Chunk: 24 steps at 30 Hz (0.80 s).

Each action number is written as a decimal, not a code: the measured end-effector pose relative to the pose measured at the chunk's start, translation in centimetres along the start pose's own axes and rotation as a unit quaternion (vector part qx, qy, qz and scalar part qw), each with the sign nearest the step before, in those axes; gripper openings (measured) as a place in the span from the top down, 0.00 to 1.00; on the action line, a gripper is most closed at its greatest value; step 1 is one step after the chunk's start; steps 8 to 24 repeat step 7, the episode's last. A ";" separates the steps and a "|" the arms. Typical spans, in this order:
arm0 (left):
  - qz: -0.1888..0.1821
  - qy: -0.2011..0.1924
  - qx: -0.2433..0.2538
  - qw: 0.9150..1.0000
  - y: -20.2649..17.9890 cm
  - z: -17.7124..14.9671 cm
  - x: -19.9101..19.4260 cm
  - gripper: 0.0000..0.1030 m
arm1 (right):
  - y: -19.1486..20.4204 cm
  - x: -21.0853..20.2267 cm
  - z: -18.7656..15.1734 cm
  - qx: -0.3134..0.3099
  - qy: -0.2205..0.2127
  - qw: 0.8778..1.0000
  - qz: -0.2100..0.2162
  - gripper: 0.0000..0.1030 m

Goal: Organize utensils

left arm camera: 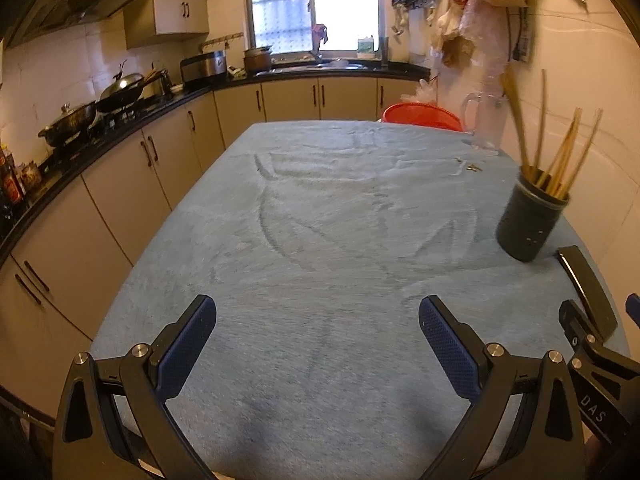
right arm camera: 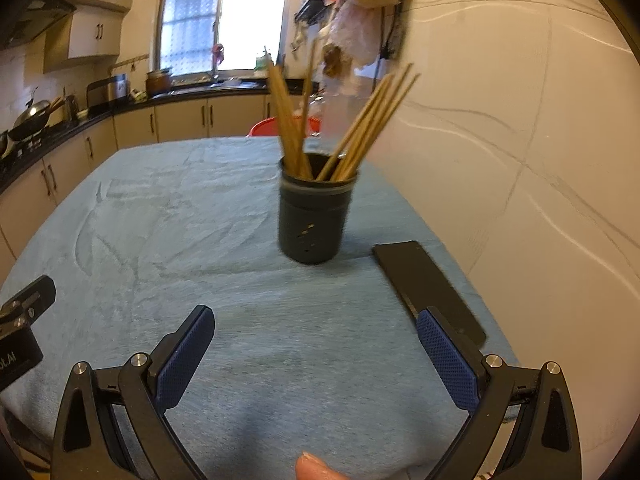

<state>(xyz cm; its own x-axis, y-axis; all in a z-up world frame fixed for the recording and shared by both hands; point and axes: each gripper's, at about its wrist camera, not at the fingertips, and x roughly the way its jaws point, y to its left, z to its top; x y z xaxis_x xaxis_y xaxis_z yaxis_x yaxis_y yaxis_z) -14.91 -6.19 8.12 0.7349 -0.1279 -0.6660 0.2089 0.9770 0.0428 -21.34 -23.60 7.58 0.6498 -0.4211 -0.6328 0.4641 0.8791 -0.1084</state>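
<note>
A dark round utensil holder (right arm camera: pixel 314 216) stands upright on the blue table cloth (right arm camera: pixel 180 220), with several wooden chopsticks (right arm camera: pixel 360 132) leaning out of it. It also shows in the left wrist view (left arm camera: pixel 530 220) at the right, chopsticks (left arm camera: pixel 560 160) in it. My right gripper (right arm camera: pixel 314 332) is open and empty, low over the cloth, a little short of the holder. My left gripper (left arm camera: pixel 318 330) is open and empty over the bare cloth (left arm camera: pixel 320 220), left of the holder. Part of the right gripper (left arm camera: pixel 592 344) shows at the right edge.
A flat black phone-like slab (right arm camera: pixel 428 288) lies on the cloth right of the holder, close to the wall; it shows too in the left wrist view (left arm camera: pixel 588 288). A clear jug (left arm camera: pixel 486 120) and a red basin (left arm camera: pixel 420 116) are at the table's far end. Kitchen counters (left arm camera: pixel 120 104) run along the left.
</note>
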 end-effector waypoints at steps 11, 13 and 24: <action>0.033 0.026 -0.025 0.999 3.0 0.8 4.3 0.02 | 1.6 4.8 1.7 -0.009 0.050 0.998 0.044 0.00; 0.033 0.026 -0.025 0.999 3.0 0.8 4.3 0.02 | 1.6 4.8 1.7 -0.009 0.050 0.998 0.044 0.00; 0.033 0.026 -0.025 0.999 3.0 0.8 4.3 0.02 | 1.6 4.8 1.7 -0.009 0.050 0.998 0.044 0.00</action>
